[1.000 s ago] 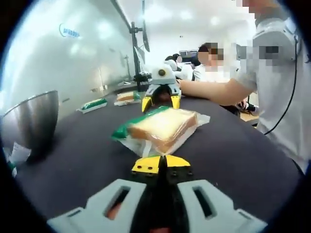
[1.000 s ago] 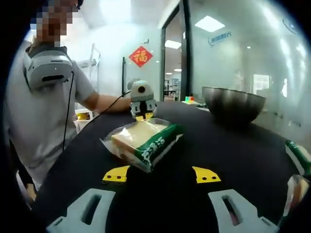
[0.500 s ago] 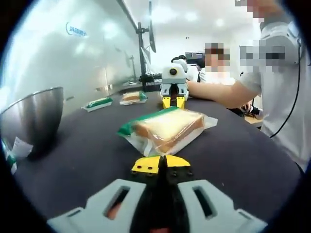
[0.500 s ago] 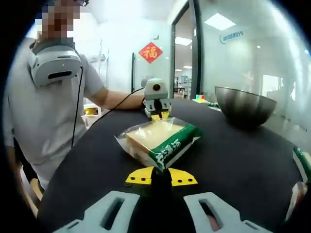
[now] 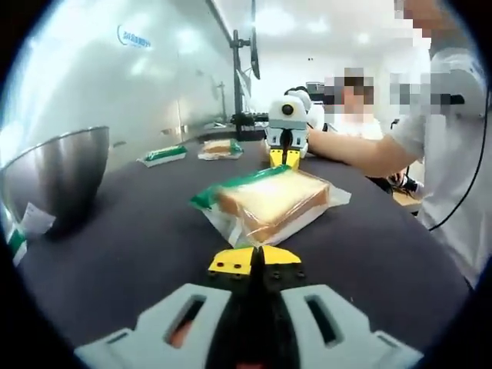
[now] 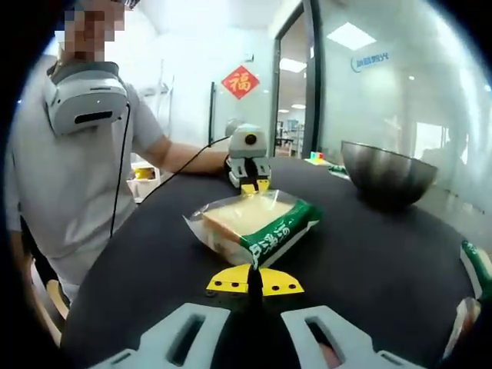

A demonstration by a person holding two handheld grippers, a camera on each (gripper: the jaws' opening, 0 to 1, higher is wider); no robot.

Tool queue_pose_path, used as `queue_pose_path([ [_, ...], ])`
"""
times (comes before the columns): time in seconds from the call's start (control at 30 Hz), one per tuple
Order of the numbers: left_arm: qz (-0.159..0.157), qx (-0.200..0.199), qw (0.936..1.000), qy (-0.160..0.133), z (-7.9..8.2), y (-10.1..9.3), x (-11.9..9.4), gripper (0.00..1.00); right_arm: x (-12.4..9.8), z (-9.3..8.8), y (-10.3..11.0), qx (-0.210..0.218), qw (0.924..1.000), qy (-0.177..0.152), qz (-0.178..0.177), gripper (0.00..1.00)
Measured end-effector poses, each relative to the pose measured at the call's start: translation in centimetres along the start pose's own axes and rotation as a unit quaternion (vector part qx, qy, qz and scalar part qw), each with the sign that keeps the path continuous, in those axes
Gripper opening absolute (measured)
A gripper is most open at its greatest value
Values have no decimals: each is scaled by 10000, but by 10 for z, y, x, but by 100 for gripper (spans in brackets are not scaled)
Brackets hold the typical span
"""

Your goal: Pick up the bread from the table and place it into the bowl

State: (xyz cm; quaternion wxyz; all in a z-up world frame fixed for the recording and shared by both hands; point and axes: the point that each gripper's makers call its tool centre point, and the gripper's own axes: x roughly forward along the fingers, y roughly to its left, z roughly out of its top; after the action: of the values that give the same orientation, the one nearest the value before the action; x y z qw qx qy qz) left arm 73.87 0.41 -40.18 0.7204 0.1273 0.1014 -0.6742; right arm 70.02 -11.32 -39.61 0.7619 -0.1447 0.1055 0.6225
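Note:
A slice of bread in a clear wrapper with a green end point(image 5: 273, 201) lies flat on the black table point(image 5: 131, 231), just beyond my left gripper point(image 5: 254, 261), whose yellow tips are shut with nothing between them. Across the bread, the right gripper point(image 5: 285, 159) faces me, tips together. In the right gripper view the same bread point(image 6: 257, 223) lies just past my right gripper point(image 6: 254, 280), shut and empty, with the left gripper point(image 6: 250, 185) at the bread's far side. The steel bowl point(image 5: 58, 173) stands at the left there and, in the right gripper view, the bowl point(image 6: 387, 173) is at the far right.
Two more wrapped bread packs point(image 5: 165, 154) point(image 5: 219, 147) lie at the far side of the table. Another pack point(image 6: 477, 265) lies at the right edge. A person in a grey shirt point(image 6: 84, 177) stands against the table's rim. A glass wall point(image 6: 400, 92) runs behind the bowl.
My right gripper's jaws, spread wide a second ago, have closed together just short of the bread. The left gripper has stayed shut. The bread has not moved.

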Motion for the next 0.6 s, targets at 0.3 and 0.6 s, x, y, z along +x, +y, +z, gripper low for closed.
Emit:
queue_pose_path([
  [0.3,305,53,9995,-85,9,8,-7,0,1,7,-11,123,9996,-158,-220,0],
  [0.6,1030,-5,9924,-672,45,37,-36,0,8,48,-26,-163,9941,-717,-797,0],
])
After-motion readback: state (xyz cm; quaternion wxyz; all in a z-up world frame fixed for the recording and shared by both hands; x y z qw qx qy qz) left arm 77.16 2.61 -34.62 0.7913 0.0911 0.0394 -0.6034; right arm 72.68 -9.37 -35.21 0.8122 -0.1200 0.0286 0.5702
